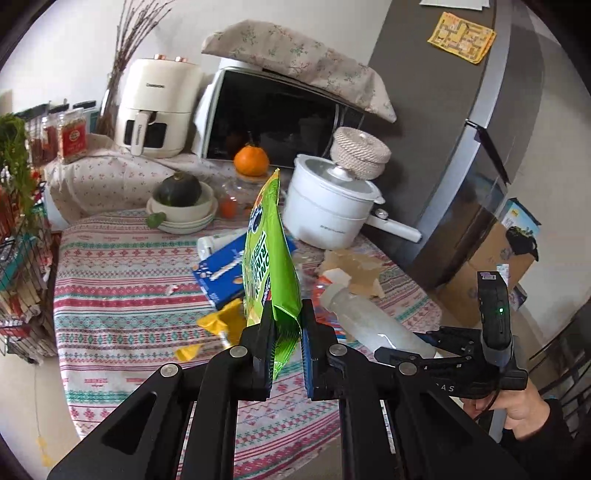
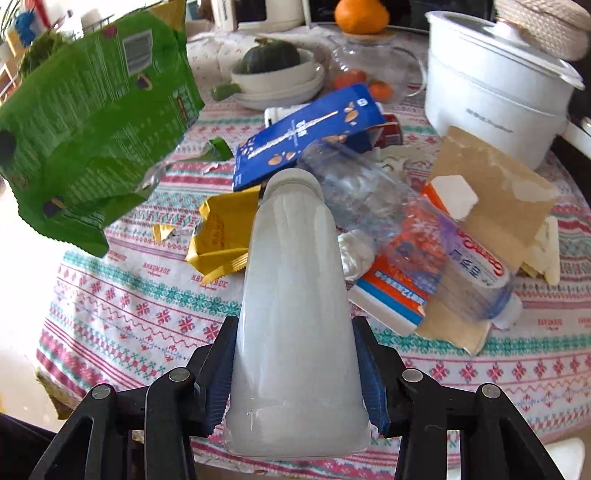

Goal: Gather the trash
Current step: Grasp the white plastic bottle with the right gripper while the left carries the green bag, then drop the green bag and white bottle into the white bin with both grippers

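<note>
L gripper clenched on bottom edge of green snack bag, bag standing upright above the table, lifted clear of cloth. L view shows bag edge-on w/ printed front; R view shows its back panel, blurred, hanging at upper left over table edge.

R gripper grasping frosted white plastic bottle by its base, cap end pointing away toward the pile. In L view the same bottle lies low at right, R gripper body behind it and the person's hand on the handle; pads on bottle not visible from there.

Just past bottle tip, R view only in detail: yellow wrapper torn open on cloth, clear crushed bottle lying over an orange/white carton, crumpled white tissue between them, brown cardboard piece to the right. Blue carton behind, flat on table; also in L view partly behind green bag.

Farther back: white pot w/ lid, bowl stack w/ dark green squash, orange.

L view only: microwave under floral cloth, cream air fryer, fridge at right w/ yellow note, cardboard box on floor.
</note>
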Tool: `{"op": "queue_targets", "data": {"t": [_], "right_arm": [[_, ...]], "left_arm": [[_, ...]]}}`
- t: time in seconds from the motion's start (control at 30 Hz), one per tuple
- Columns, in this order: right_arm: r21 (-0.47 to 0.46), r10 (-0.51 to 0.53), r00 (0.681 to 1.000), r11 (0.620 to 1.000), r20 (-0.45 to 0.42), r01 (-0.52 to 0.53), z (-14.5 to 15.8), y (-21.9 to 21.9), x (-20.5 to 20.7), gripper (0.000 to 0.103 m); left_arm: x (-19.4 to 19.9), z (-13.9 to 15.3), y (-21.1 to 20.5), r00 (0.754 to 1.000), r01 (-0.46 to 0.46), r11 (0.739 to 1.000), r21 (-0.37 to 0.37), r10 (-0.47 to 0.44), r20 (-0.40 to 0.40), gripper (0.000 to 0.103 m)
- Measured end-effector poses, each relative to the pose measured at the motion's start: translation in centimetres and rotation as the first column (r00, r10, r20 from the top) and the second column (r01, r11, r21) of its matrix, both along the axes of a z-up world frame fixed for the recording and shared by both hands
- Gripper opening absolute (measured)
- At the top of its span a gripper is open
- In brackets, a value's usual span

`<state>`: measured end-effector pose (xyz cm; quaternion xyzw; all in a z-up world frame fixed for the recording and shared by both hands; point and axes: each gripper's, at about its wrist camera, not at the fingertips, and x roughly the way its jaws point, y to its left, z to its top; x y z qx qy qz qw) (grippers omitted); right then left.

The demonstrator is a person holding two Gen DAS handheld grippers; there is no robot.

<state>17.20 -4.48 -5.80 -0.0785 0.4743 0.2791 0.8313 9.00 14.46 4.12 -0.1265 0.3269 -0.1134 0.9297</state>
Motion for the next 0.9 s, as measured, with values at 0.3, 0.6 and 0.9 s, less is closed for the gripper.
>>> {"op": "queue_targets", "data": {"t": [0.3,0.6,0.9], "right_arm": [[0.055,-0.277,0.961,0.96,0.023,0.275,3.4,-13.9,-3.1,0.052],[0.033,-0.552,0.832,0.832,-0.056,0.554,1.4,-27.4,-6.4,0.052],[-0.018,-0.666,0.732,0.741,-0.146,0.671,-1.5,-33.6,-8.3,0.052]], "left_arm": [[-0.2,-0.1,-12.4,0.954,0.3,0.954,0.013,-0.3,0.0,0.013],[0.0,-5.0,-24.4,0.842,0.523,0.852,-0.019,-0.52,-0.141,0.013],[1.3,-12.5,-31.9,0.74,0.596,0.8,-0.07,-0.581,-0.339,0.013]]}}
